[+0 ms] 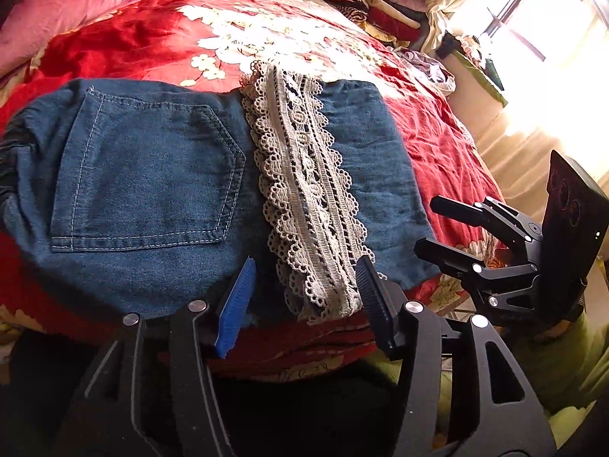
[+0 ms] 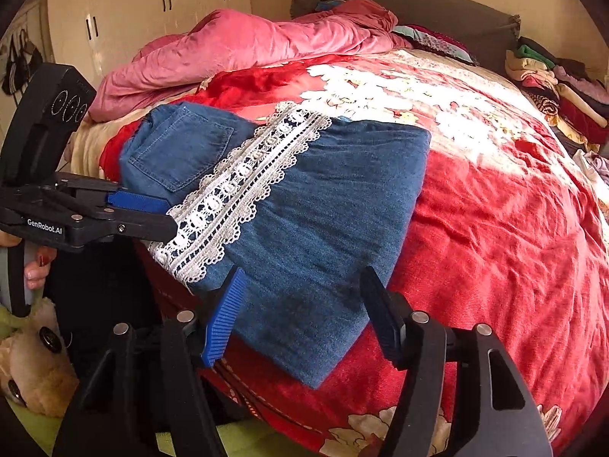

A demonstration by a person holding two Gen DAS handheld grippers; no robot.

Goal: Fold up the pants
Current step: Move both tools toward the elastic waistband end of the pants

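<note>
**A:** Looking at the pants first: they lie as a compact folded denim bundle at the near edge of the bed, on the red floral bedspread. Which way does the bundle run?

**B:** Its long axis runs roughly along the bed's near edge. The back pocket end lies toward the left, the plain folded end toward the right. A strip of white lace trim crosses it, from the far side down to the near edge.

**A:** And the tools?

**B:** Both sit at that near edge, angled down onto the cloth. The left gripper stands half open, its jaws either side of the lace's near end; the pads don't look to be pressing it. The right gripper is also parted, straddling the near right corner of the denim, holding nothing.

**A:** So which hand is nearer what?

**B:** The left is nearer the pocket end, the right nearer the plain end; the two stand just beside each other. I judge the fold nearly or fully done, since no leg trails loose.

**A:** Anything further out?

**B:** A pink quilt is heaped near the headboard, and a pile of clothes sits at the far right, both well apart from the pants.
</note>
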